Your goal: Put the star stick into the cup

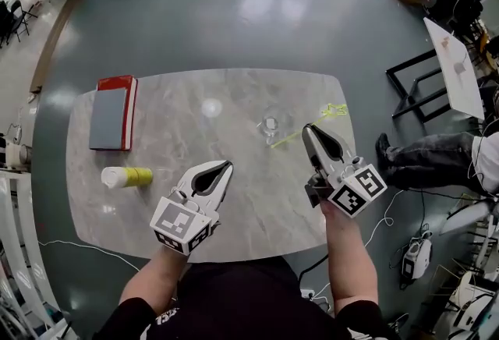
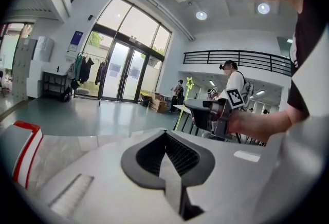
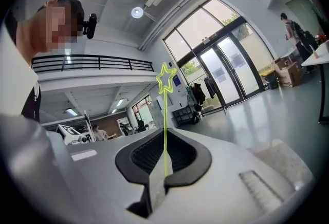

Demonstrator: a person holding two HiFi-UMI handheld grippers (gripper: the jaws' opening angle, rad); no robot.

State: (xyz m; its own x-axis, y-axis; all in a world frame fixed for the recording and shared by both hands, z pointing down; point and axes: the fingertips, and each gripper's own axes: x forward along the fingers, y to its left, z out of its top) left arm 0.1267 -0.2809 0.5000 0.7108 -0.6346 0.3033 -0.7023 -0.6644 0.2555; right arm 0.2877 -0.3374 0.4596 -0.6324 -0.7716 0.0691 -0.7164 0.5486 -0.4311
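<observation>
Pinched the stick (image 3: 165, 115) in the right gripper (image 3: 165, 133), jaws almost together on the thin shaft, with the star (image 3: 165, 78) rising above them in the right gripper view. Seen from the head view, slanted over the far right part of the tabletop (image 1: 234, 97): star end toward the far right corner, plain end just beside the cup (image 1: 270, 126), on its near side, not yet inside. Could not tell whether that end touched the glass. Carried nothing in the left gripper (image 1: 224, 168), jaws shut together, over the near middle of the tabletop, apart from the cup. By the left edge, well apart from the work, a book (image 1: 113, 112) and a yellow roll (image 1: 127, 176).

Judged as the step of aiming the plain end over the rim. Risked from here:
- a slip or a twist of the shaft in the pads, given so thin a shaft;
- a miss of the small mouth, given clear glass viewed from above;
- a push on the cup wall, sliding or toppling the cup, with nothing steadying it;
- a tipped cup after release, from the long star end leaning on the rim.
</observation>
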